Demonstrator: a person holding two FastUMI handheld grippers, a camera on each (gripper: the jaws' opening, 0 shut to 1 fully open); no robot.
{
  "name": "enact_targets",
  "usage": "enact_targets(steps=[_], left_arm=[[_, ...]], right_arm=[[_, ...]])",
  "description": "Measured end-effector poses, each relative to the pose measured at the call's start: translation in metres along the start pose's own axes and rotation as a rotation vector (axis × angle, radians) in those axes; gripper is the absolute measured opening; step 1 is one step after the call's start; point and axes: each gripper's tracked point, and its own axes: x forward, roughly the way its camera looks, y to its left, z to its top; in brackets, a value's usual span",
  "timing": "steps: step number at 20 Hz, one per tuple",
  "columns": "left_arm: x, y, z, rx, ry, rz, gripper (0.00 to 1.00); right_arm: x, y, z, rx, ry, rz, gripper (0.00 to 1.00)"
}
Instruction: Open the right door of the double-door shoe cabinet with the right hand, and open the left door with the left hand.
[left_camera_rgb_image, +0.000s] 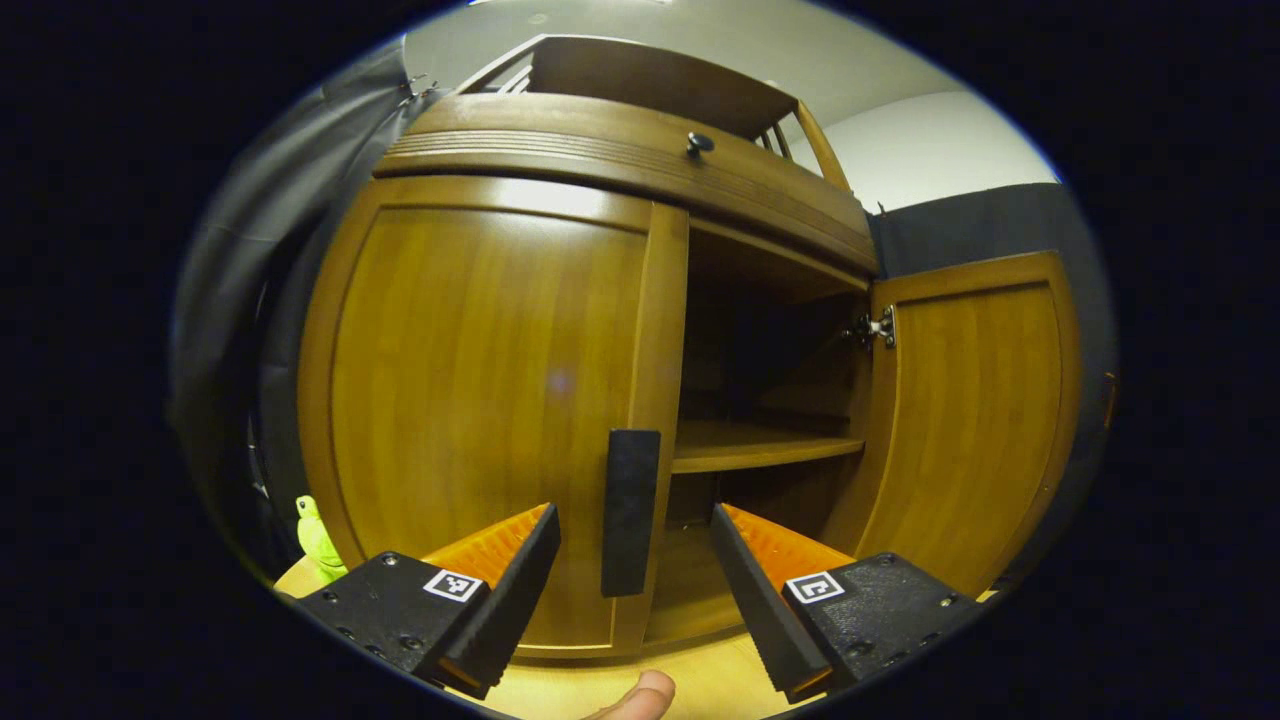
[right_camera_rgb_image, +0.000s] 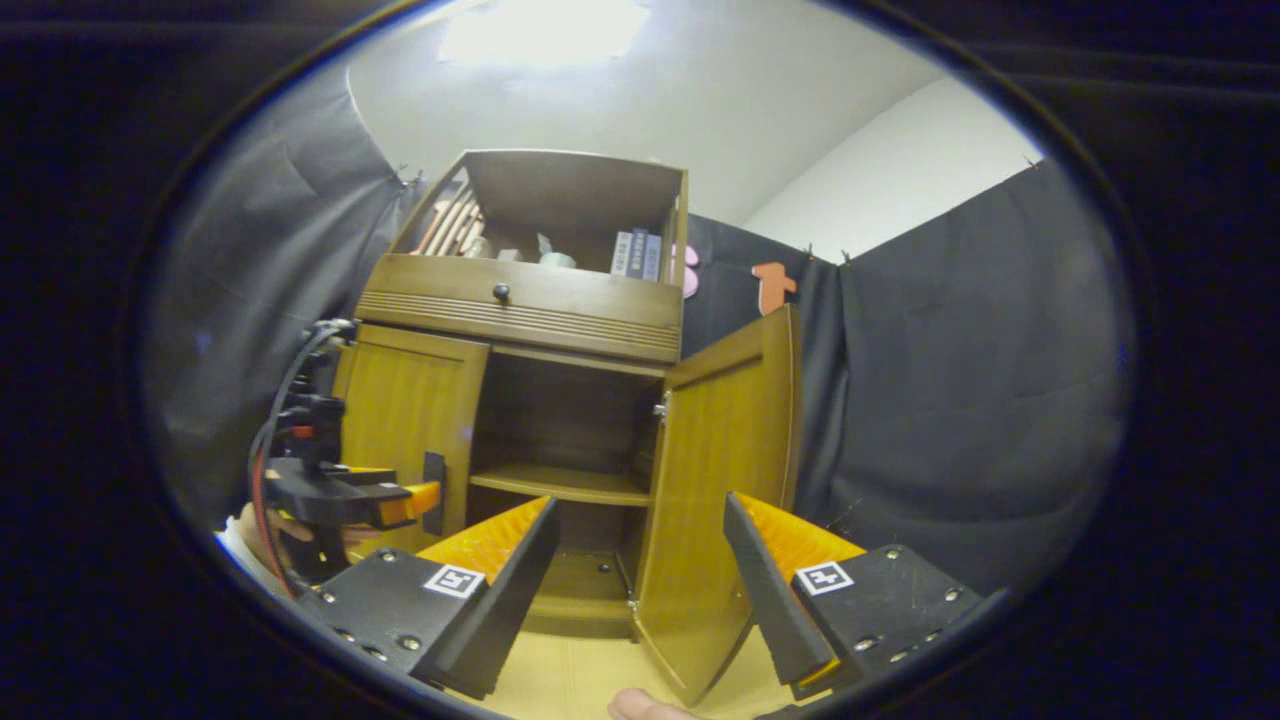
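The wooden shoe cabinet (right_camera_rgb_image: 520, 300) stands against the booth wall. Its right door (right_camera_rgb_image: 715, 470) is swung wide open toward me, also seen as the right door (left_camera_rgb_image: 975, 420) in the left gripper view. The left door (left_camera_rgb_image: 480, 400) is closed, with a black vertical handle (left_camera_rgb_image: 630, 510) at its inner edge. My left gripper (left_camera_rgb_image: 635, 590) is open, the handle just ahead in the gap between its fingers. In the right gripper view, the left gripper (right_camera_rgb_image: 415, 500) sits close to the handle (right_camera_rgb_image: 433, 492). My right gripper (right_camera_rgb_image: 640, 590) is open, near the open door's lower part and holding nothing.
Inside the open half is a bare shelf (left_camera_rgb_image: 760, 445). Above the doors is a drawer with a dark knob (left_camera_rgb_image: 699, 143), and books (right_camera_rgb_image: 637, 255) on the top shelf. A green toy (left_camera_rgb_image: 318, 540) lies at the cabinet's lower left. Black cloth (right_camera_rgb_image: 960, 400) hangs to the right.
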Motion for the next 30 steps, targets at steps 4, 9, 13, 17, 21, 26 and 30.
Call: enact_targets(steps=[4, 9, 13, 17, 21, 26, 30], left_arm=[[0.023, 0.002, -0.004, 0.073, -0.015, 0.036, 0.86], [0.049, 0.019, -0.029, 0.121, 0.05, 0.115, 0.45], [0.044, 0.022, -0.024, 0.12, 0.044, 0.137, 0.32], [0.044, 0.025, -0.022, 0.114, 0.042, 0.182, 0.32], [0.044, 0.029, -0.022, 0.132, 0.051, 0.214, 0.29], [0.042, 0.025, -0.023, 0.119, 0.079, 0.168, 0.24], [0.041, 0.021, -0.022, 0.109, 0.091, 0.123, 0.24]], right_arm=[[-0.017, -0.022, -0.01, -0.091, 0.029, -0.003, 0.97], [-0.025, -0.053, -0.048, -0.178, 0.047, 0.026, 0.98], [-0.026, -0.061, -0.112, -0.154, 0.139, 0.091, 0.99], [-0.029, -0.064, -0.136, -0.085, 0.141, 0.126, 0.99], [-0.025, -0.074, -0.129, -0.006, 0.107, 0.107, 0.98], [-0.016, -0.059, -0.095, 0.007, 0.086, 0.093, 0.98], [-0.004, -0.025, -0.056, 0.015, 0.115, 0.073, 0.98]])
